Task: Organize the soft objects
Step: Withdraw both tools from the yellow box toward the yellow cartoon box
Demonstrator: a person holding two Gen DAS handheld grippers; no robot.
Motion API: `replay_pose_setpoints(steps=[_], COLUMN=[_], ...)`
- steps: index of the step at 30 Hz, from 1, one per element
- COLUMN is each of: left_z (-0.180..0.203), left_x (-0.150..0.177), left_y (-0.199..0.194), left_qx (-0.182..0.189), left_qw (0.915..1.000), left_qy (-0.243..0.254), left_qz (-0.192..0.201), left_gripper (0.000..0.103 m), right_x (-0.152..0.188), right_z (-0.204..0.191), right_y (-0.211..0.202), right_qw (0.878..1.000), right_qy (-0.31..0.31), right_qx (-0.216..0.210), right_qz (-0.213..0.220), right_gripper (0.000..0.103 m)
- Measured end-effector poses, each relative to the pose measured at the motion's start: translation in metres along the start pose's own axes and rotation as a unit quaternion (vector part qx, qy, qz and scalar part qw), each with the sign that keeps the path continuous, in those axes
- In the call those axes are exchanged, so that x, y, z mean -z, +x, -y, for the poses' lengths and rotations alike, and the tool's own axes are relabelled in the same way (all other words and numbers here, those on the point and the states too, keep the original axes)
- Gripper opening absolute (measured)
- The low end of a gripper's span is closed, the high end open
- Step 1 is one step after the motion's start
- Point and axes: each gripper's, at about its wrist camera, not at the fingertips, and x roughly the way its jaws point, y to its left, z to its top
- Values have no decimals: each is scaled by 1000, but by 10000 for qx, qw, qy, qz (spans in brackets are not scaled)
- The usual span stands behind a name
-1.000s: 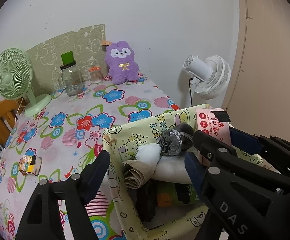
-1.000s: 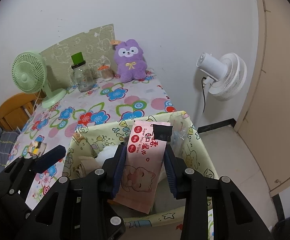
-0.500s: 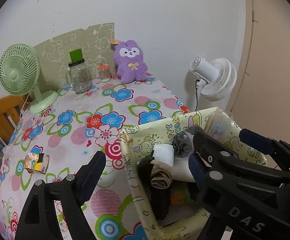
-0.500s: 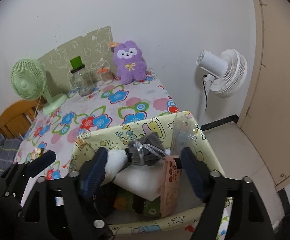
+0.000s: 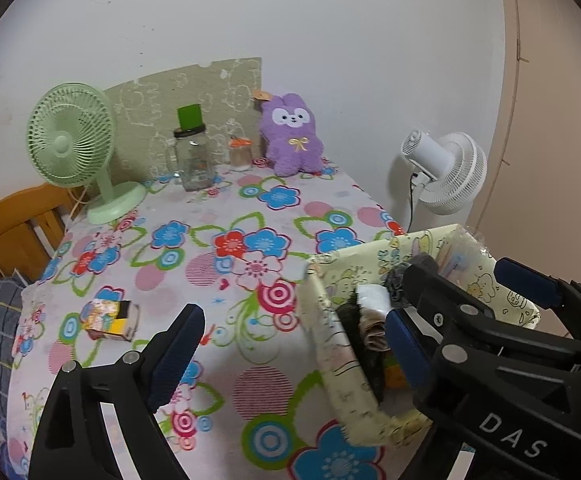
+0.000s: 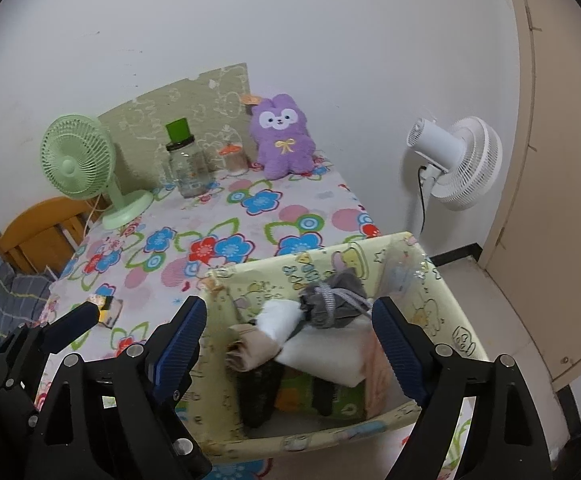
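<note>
On my feeds I see a floral tablecloth covering the table. At its far edge a green desk fan stands left of a glass jar with a green lid, and a smaller orange-capped jar sits just beside that. A patterned green board leans against the wall behind them. A white fan stands off the table's right side. I also make out a wooden chair at left, and a small colourful carton lying on the cloth.

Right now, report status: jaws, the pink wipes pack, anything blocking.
Both grippers, left and right, just opened, jaws empty. Pink wipes pack released, standing in the storage box. Nothing blocking.
</note>
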Motion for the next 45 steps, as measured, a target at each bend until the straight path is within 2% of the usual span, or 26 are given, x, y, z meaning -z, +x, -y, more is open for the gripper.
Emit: replay_pose_setpoints(steps=[17, 20, 24, 36, 45], left_z=[-51, -62, -76, -118, -145], left_x=[11, 13, 15, 18, 18], left_y=[-32, -34, -38, -43, -28], left_qx=[-78, -101, -146, -441, -464], left_qw=[9998, 9998, 9996, 9986, 9986], left_qy=[-43, -84, -139, -131, -178], left_qz=[150, 144, 184, 279, 179], left_gripper=[102, 103, 103, 103, 103], right_x=[7, 8, 9, 12, 8], right_z=[-60, -73, -87, -136, -167], right_y=[-21, -24, -28, -14, 1], right_qw=[9991, 9987, 9980, 9963, 9949], right_qy=[-397, -476, -543, -649, -925], right_qx=[-107, -67, -97, -494, -331], right_qz=[124, 172, 293, 272, 235], right_gripper=[87, 95, 97, 97, 97])
